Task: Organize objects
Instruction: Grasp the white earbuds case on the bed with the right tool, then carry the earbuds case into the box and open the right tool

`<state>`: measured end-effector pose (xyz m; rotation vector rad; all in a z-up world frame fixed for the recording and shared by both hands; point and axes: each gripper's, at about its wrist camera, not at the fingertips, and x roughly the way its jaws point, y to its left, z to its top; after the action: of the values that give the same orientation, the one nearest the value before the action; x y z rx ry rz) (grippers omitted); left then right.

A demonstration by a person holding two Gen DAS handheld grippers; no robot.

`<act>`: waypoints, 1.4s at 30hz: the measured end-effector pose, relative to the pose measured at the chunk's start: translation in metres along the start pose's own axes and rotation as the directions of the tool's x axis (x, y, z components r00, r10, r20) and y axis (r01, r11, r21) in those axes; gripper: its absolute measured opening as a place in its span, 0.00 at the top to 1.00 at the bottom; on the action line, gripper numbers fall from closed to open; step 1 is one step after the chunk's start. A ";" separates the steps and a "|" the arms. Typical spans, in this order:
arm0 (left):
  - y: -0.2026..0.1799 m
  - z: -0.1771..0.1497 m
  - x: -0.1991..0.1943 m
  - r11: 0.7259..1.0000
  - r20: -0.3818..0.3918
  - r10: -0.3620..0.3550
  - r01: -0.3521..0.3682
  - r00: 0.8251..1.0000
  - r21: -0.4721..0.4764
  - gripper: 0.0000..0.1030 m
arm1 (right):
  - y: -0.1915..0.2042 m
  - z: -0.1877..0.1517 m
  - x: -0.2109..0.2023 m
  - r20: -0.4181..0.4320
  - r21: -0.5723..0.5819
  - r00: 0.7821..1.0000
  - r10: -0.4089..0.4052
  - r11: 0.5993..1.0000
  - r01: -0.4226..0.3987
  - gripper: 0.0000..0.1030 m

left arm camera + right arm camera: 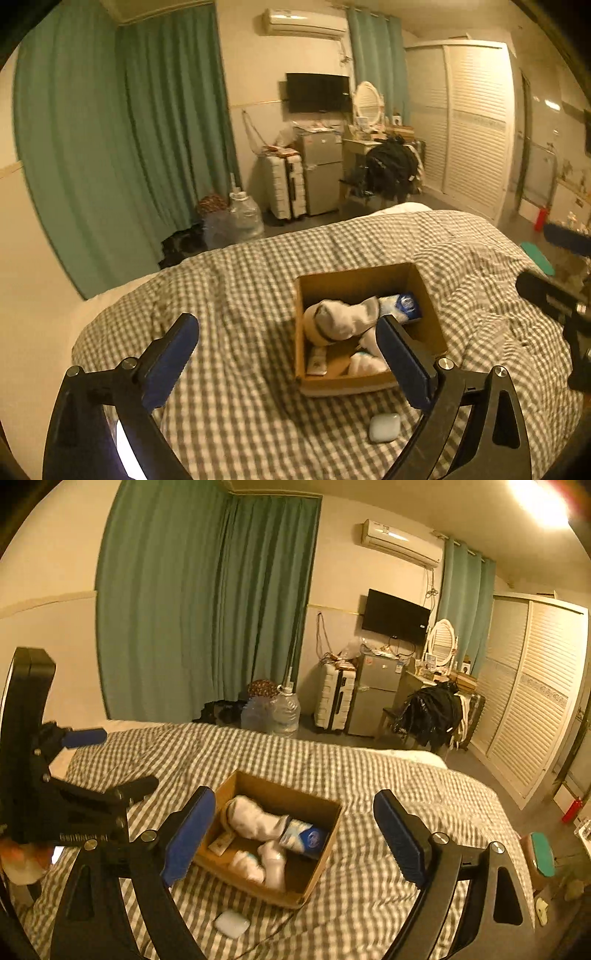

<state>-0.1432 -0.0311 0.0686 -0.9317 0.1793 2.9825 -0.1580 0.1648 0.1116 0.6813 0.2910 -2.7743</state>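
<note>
Left wrist view: left gripper (288, 363) was held above the bed (240, 280), jaws spread wide with nothing between the pads. Right wrist view: right gripper (293, 836) likewise stood wide open and empty above the bed.

A cardboard box (369, 280) sat open-topped on the checked quilt, toward the middle of the bed and well in from its far edge. Inside lay a rolled white sock (343, 317) across the middle, a blue-and-white packet (404, 306) against the far right wall, more white socks (365, 360) near the front right corner, and a small card (317, 362) flat on the floor of the box at the front left. In the right wrist view the same box (314, 805) showed between the two blue pads, none of them touching it.

A small white case (384, 426) lay on the quilt just in front of the box, apart from it; seen also from the right (232, 923).

Left gripper's body also appeared at the left edge of the right wrist view, clear of the box. Whether the case was closed could not be told.
</note>
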 end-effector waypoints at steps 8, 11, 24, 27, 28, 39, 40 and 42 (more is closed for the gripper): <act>0.008 -0.083 0.033 0.994 -0.049 0.097 -0.099 0.994 -0.045 0.03 | 0.029 -0.086 0.040 -0.135 0.063 0.990 0.031 0.998 -0.023 0.15; 0.008 -0.116 0.065 0.994 -0.131 0.087 -0.095 0.988 -0.057 0.03 | 0.044 -0.126 0.083 -0.251 0.074 0.966 0.069 0.996 -0.052 0.15; 0.006 -0.162 0.117 0.999 -0.284 0.046 -0.052 0.958 -0.013 0.03 | 0.060 -0.216 0.181 -0.523 0.091 0.843 0.126 0.992 -0.092 0.15; 0.010 -0.164 0.119 0.998 -0.301 0.036 -0.051 0.953 -0.040 0.03 | 0.064 -0.223 0.191 -0.549 0.066 0.828 0.109 0.994 -0.087 0.18; 0.011 -0.164 0.119 0.998 -0.305 0.032 -0.049 0.952 -0.047 0.03 | 0.066 -0.225 0.192 -0.554 0.055 0.826 0.106 0.994 -0.090 0.22; 0.000 -0.170 0.102 0.998 -0.308 0.044 -0.057 0.950 -0.033 0.03 | 0.071 -0.228 0.158 -0.500 -0.020 0.864 0.051 0.997 -0.070 0.44; 0.000 -0.171 0.097 0.998 -0.304 0.050 -0.062 0.951 -0.032 0.03 | 0.071 -0.227 0.152 -0.492 -0.016 0.869 0.056 0.997 -0.074 0.44; -0.003 -0.175 0.087 0.997 -0.299 0.062 -0.072 0.952 -0.021 0.03 | 0.071 -0.224 0.133 -0.462 -0.017 0.885 0.060 0.997 -0.076 0.44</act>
<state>-0.1156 -0.0497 -0.1237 -1.4055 0.1687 2.8935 -0.1548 0.1275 -0.1557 1.3165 0.3973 -2.4980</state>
